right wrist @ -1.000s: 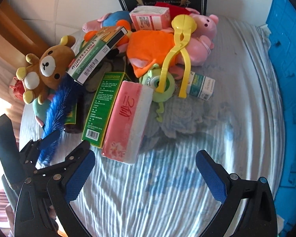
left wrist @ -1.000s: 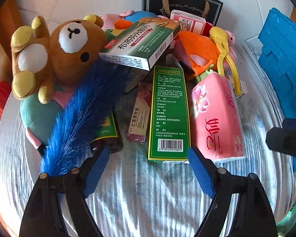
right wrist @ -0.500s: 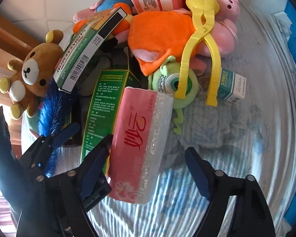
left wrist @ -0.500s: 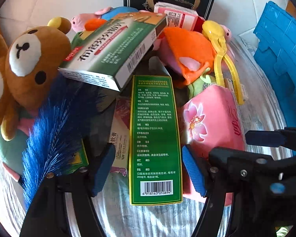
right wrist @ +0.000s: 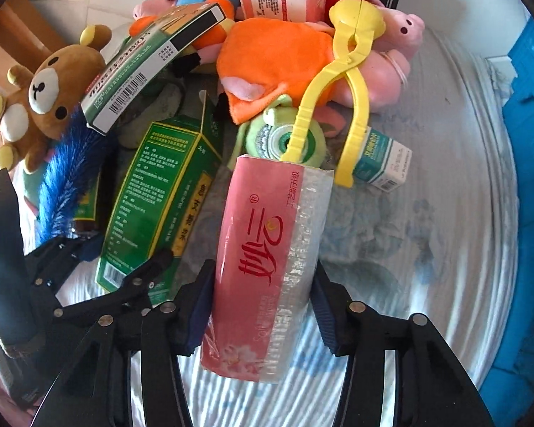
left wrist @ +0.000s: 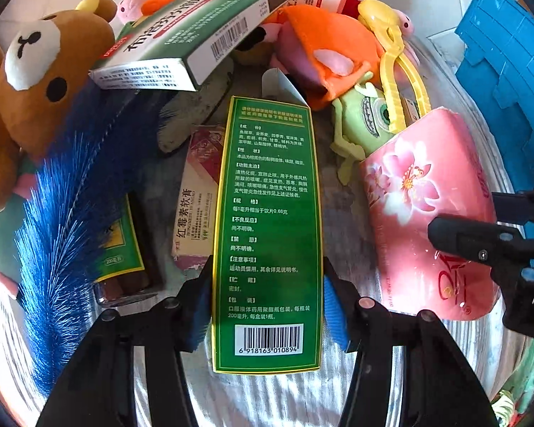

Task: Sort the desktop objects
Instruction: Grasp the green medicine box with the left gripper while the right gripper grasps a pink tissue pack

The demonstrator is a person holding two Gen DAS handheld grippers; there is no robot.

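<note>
Left wrist view shows our left gripper (left wrist: 267, 306) pointing steeply down over the pile, its jaws closing on either side of the tall green box (left wrist: 272, 227), whose barcode end lies nearest us. The blue pads sit right against the box's long edges; whether they already press it we cannot tell. In the right wrist view our right gripper (right wrist: 263, 302) is tipped down just as steeply, its jaws closing around the pink tissue pack (right wrist: 267, 259), with the pads at the pack's flanks. The two grippers work side by side, each visible at the edge of the other's view.

A second ago both pairs of jaws stood wide apart above the striped cloth (right wrist: 427, 267), short of the pile, with nothing between them. Since then both have come forward and down, and box and pack now fill the lower middle of each view.

Beyond, the brown bear (left wrist: 50, 71), blue feather (left wrist: 64, 235), orange plush (right wrist: 277, 60), yellow tongs (right wrist: 352, 82) and another green carton (left wrist: 192, 35) are heaped together. The bottle under the feather is mostly hidden, the dark bag at the back is cut off by the frame, and the small print on the boxes is too fine for us to read.
</note>
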